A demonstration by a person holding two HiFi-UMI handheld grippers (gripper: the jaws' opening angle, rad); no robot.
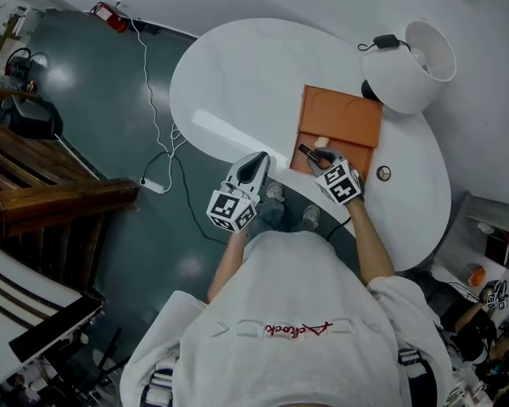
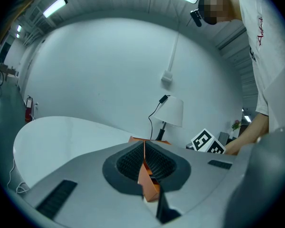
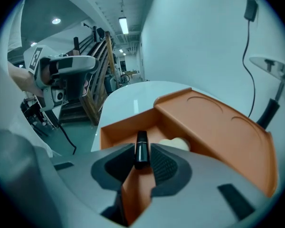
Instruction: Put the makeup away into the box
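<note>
One black makeup tube (image 3: 141, 144) clamped in right tongs (image 3: 142, 156) above orange box (image 3: 213, 122), left tongs (image 2: 144, 150) pressed together

Head view looks steeply down; both gripper views face the box (image 3: 218, 127).

A white, kidney-shaped tabletop (image 1: 237, 75) fills the middle of the head view. At its two o'clock edge sits a white lamp (image 1: 416, 66) with a wide shade, and a black plug (image 1: 385, 41) lies just beside it at eleven o'clock. A small round object (image 1: 383, 173) rests on the tabletop at four o'clock. On the dark floor (image 1: 93, 100), a white cable (image 1: 157, 117) runs from a red extinguisher (image 1: 112, 17) at eleven o'clock down to a power strip (image 1: 153, 185). Wooden stairs (image 1: 34, 185) stand at nine o'clock.
</note>
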